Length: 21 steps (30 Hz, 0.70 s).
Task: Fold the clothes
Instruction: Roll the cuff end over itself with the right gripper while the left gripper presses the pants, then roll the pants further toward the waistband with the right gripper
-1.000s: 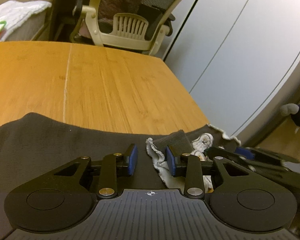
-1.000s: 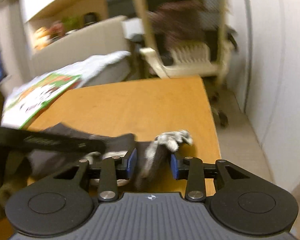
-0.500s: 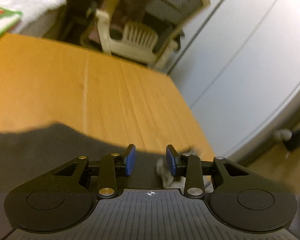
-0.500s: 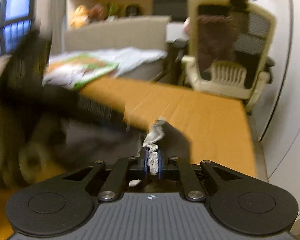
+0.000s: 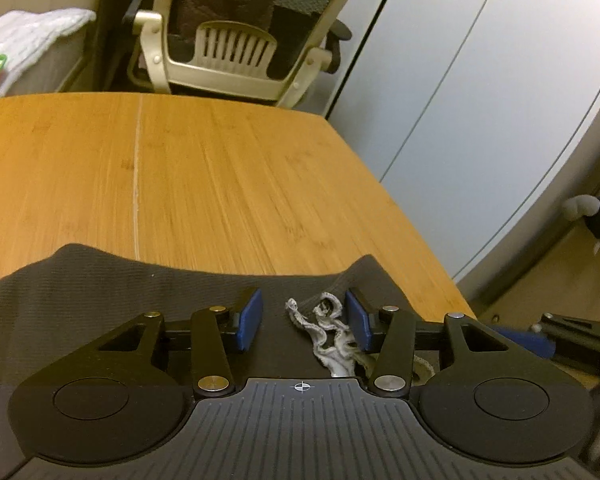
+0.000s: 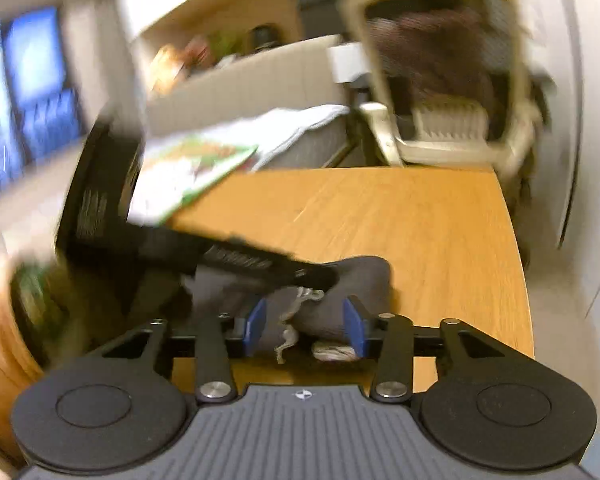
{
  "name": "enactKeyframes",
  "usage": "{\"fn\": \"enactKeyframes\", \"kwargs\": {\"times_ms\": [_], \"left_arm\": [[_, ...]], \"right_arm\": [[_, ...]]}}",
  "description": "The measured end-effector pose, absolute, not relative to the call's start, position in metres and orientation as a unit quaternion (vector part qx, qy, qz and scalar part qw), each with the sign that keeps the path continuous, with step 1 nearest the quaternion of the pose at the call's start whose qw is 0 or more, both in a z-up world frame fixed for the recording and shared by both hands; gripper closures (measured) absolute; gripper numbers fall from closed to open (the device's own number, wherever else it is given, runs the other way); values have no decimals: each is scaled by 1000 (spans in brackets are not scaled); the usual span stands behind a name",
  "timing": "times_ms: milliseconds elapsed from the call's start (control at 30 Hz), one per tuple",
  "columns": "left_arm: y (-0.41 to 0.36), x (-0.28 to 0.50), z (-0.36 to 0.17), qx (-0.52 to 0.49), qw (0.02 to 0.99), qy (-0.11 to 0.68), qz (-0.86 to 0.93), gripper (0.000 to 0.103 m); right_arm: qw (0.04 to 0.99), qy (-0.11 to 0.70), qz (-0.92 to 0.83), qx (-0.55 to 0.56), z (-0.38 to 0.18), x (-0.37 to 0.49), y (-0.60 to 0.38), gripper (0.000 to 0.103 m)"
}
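Observation:
A dark grey garment (image 5: 100, 296) lies across the near part of the wooden table (image 5: 220, 180). Its frayed whitish edge (image 5: 320, 320) sits between the fingers of my left gripper (image 5: 303, 316), close to the right pad. Those jaws are opening and no pad presses the cloth. In the blurred right wrist view, a bunched corner of the garment (image 6: 360, 280) with the frayed edge (image 6: 300, 296) lies between the fingers of my right gripper (image 6: 305, 320). Its jaws are opening too, and the cloth rests loose between them. The left gripper's black body (image 6: 236, 256) reaches in from the left.
An office chair (image 5: 236, 48) stands past the table's far edge, beside pale cabinet doors on the right. A white towel (image 5: 28, 36) and a green-and-white book (image 6: 188, 176) lie off the far left. The table's right edge (image 6: 516, 248) runs close to the garment corner.
The right gripper, clamped on the frayed edge half a second ago, has parted its jaws. The left jaws stand wider. The left view swung left and came back.

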<state>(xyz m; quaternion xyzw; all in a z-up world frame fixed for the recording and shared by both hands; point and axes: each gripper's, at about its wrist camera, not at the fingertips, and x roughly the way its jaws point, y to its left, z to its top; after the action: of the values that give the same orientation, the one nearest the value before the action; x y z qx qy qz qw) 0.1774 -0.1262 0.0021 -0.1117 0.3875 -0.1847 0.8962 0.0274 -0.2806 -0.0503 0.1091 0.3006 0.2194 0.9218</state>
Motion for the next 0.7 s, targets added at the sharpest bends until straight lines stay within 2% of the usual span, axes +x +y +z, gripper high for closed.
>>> {"fn": "enactKeyframes", "kwargs": {"times_ms": [133,233,400,467,633,700], "left_arm": [[-134,179,5,-115,896,388,-184,51],[-135,175,10,-124,893,392,-182,51],[-143,176,12,-132,892,396,-172,53],[-141,175,14,-133,893,396,-169,52],[-141,172,19,-151,885,400,-184,47],[-139,173,23,-164,882,399,-189,37]], "right_arm": [[904,337,154,211,-75,44,-313,55],[895,343,155,238,-90,51,-313,53],[903,334,161,219,-98,54,-293,54],[906,333,159,206,-95,53,-290,63],[912,333,176,163,-81,59,-289,70],[929,312,175,89,-67,61,-282,70]]}}
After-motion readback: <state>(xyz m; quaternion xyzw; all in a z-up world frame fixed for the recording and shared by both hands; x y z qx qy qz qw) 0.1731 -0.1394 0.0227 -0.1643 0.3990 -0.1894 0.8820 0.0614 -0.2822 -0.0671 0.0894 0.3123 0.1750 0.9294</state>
